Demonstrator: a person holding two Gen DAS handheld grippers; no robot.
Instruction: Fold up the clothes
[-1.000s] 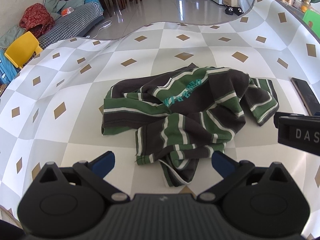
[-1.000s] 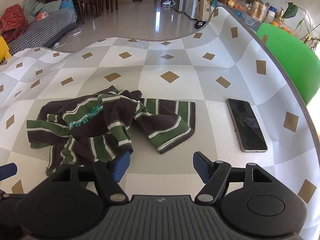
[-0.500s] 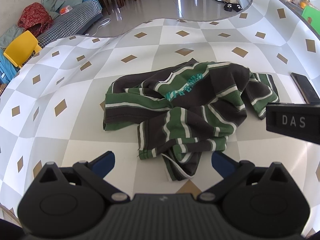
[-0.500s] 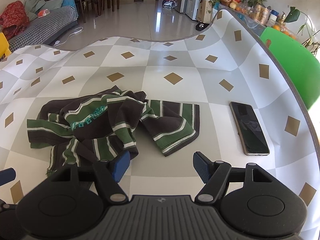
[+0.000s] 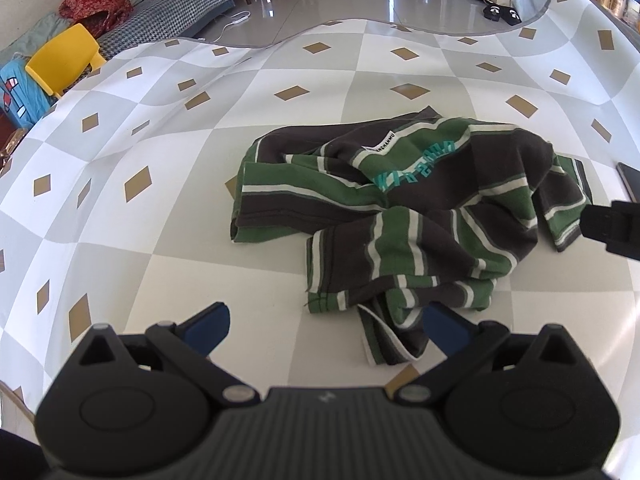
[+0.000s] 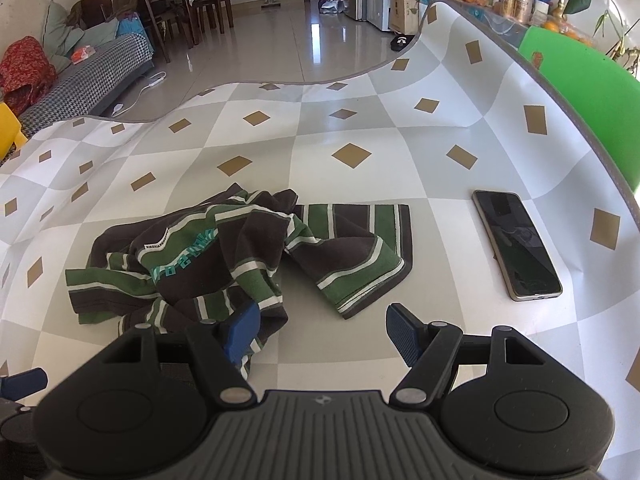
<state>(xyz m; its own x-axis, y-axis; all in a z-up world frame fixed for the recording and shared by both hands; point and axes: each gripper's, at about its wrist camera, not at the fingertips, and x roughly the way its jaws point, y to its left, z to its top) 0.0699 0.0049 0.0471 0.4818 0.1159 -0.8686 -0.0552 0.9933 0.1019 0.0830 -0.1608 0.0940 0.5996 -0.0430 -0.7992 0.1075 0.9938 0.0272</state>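
The shirt point(image 5: 404, 216) lies crumpled in the middle of the surface point(image 5: 168, 264), not yet spread. Its long axis runs left to right across your view. Its near hem lies just in front of your left gripper point(image 5: 326, 322), touching the right finger. Your right gripper point(image 6: 322, 330) faces the sleeve point(image 6: 360, 268), and its left finger is over the cloth. The jaws of both are wide apart and hold nothing. The left looks nearer to the hem. A phone point(image 6: 516, 244) lies to the right, well apart.

Soft knit-cloth striped shirt point(image 5: 404, 216) lies on a smooth, glossy checkered tablecloth point(image 5: 160, 240).
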